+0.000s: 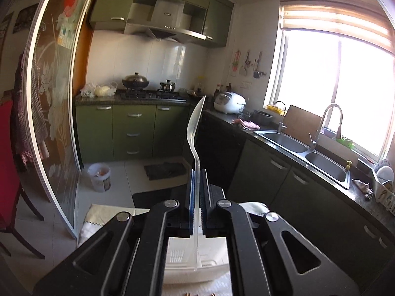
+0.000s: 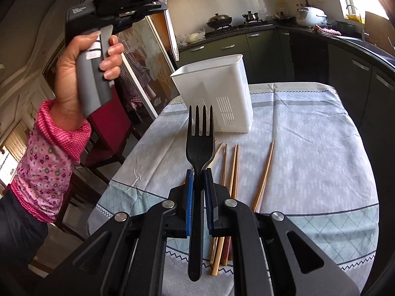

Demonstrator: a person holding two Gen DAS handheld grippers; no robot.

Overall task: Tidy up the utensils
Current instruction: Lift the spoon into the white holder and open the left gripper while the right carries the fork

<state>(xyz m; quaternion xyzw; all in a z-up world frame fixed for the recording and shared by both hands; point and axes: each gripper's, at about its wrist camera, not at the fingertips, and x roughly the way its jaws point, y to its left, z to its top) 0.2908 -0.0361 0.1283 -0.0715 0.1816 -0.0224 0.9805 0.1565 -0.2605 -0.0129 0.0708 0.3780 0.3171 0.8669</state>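
My left gripper [image 1: 197,176] is shut on a clear plastic spoon [image 1: 195,128], bowl up, handle hanging down. In the right wrist view the left gripper [image 2: 165,7] holds that spoon [image 2: 170,24] high above the white utensil holder [image 2: 217,93], the handle tip just above its left rim. The holder also shows below the left gripper [image 1: 212,264]. My right gripper [image 2: 198,180] is shut on a black plastic fork [image 2: 200,148], tines up, held above the table in front of the holder. Several wooden chopsticks [image 2: 234,167] lie on the tablecloth beneath it.
The table has a pale blue patterned cloth [image 2: 308,148]. A red chair [image 2: 111,113] stands at its left. A dark counter with a double sink [image 1: 303,153] runs along the right. A white bucket [image 1: 99,176] stands on the floor.
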